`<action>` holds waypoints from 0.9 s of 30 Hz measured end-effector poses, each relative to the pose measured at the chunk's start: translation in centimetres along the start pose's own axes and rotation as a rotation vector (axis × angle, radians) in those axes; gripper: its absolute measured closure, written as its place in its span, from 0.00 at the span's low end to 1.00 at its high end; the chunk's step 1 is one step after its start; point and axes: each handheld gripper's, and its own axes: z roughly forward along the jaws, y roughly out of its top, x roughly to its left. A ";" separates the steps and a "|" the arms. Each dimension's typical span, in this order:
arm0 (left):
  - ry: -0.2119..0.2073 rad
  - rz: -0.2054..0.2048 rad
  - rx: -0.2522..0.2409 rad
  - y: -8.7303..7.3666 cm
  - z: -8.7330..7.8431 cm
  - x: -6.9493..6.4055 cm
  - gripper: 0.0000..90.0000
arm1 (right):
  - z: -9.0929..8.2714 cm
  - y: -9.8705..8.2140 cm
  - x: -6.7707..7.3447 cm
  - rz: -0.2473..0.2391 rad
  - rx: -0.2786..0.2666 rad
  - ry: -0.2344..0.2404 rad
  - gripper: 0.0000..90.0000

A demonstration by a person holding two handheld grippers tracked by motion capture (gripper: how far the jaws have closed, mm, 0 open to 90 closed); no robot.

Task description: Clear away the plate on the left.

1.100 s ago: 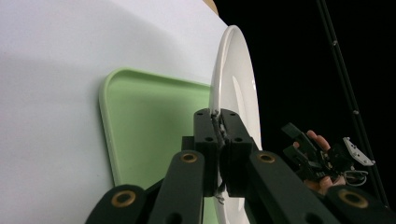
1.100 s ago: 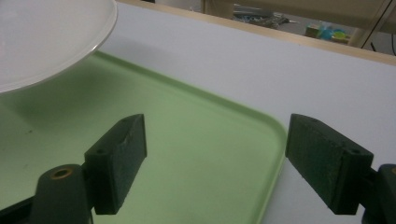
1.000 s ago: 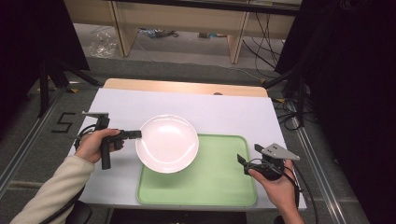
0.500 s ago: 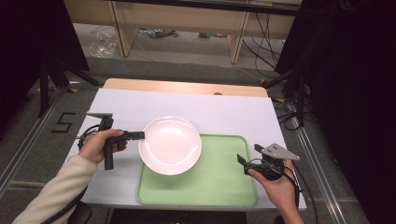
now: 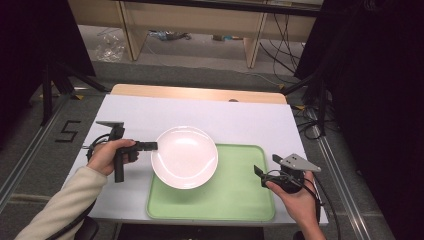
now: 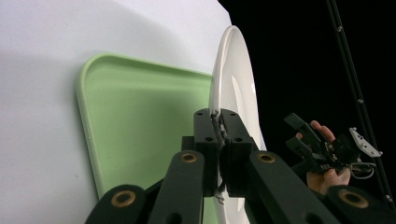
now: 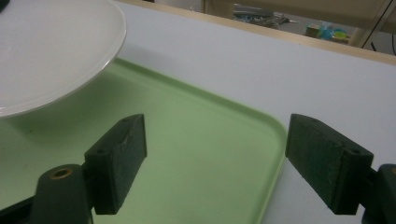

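A round white plate point(image 5: 184, 156) hangs above the left part of a light green tray point(image 5: 235, 192). My left gripper point(image 5: 152, 146) is shut on the plate's left rim and holds it clear of the table. In the left gripper view the jaws of that gripper point(image 6: 218, 122) pinch the plate point(image 6: 236, 79) edge-on, with the tray point(image 6: 140, 121) behind. My right gripper point(image 5: 259, 171) hovers over the tray's right edge, open with nothing between its jaws. In the right gripper view that gripper point(image 7: 215, 156) frames bare tray point(image 7: 187, 154), and the plate point(image 7: 51, 51) floats at upper left.
A white sheet covers the table point(image 5: 210, 112), whose wooden far edge point(image 5: 200, 93) shows at the back. Shelving legs and cables stand on the floor beyond. Dark stands flank the table on both sides.
The plate and my left gripper have drifted slightly right, over the tray. My right gripper has stayed put.
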 end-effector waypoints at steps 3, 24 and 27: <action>-0.001 -0.004 0.001 0.0 0.1 -0.1 0.96 | 0.0 0.0 0.0 0.000 0.000 0.000 0.24; 0.006 0.005 0.027 -0.3 1.1 -0.3 0.96 | 0.0 0.0 0.0 0.000 0.000 0.000 0.24; 0.009 0.002 0.027 -0.3 1.2 -0.3 0.96 | 0.0 0.0 0.0 0.000 0.000 0.000 0.24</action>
